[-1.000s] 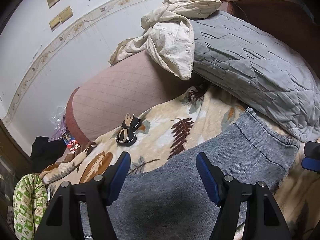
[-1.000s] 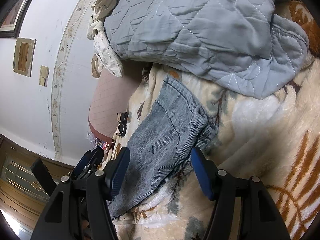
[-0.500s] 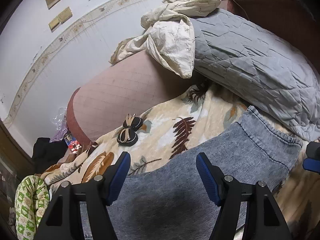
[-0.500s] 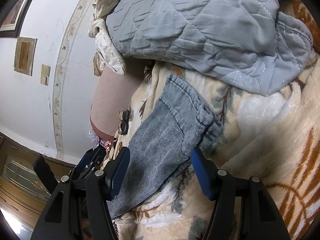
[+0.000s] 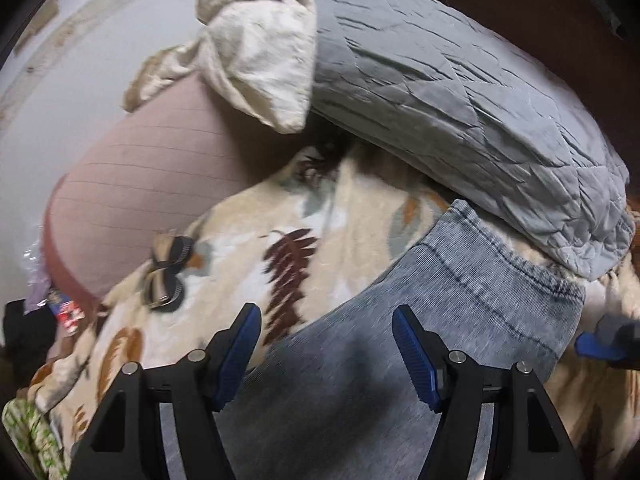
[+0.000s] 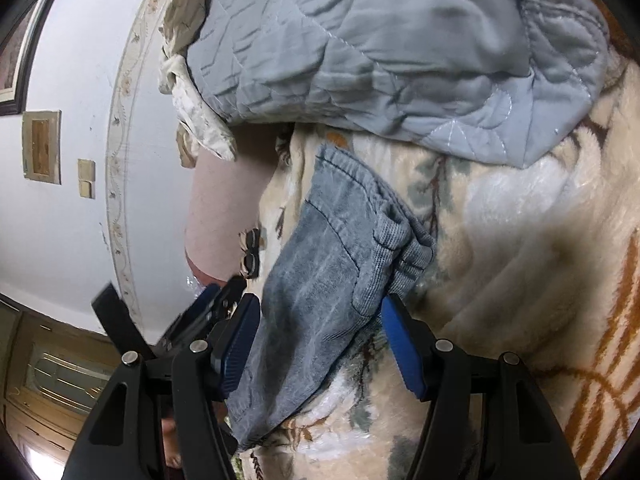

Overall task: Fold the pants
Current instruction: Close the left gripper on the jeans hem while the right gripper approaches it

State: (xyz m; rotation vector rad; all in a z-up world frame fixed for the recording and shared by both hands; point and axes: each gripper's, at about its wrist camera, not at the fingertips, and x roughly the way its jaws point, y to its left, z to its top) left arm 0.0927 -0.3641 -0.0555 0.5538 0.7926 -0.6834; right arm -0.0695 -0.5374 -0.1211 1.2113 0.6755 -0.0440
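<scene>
hovering with jaws spread and gripping nothing, left gripper [image 5: 326,344] and right gripper [image 6: 320,338] over grey jeans [image 6: 320,264] lying flat on leaf-print blanket [image 6: 520,240], long axis running away toward waistband at far end, near grey quilt [image 6: 360,52] beyond.

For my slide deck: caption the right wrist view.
Open right gripper poised over grey pants on a leaf-print blanket, beside a grey quilt.
</scene>
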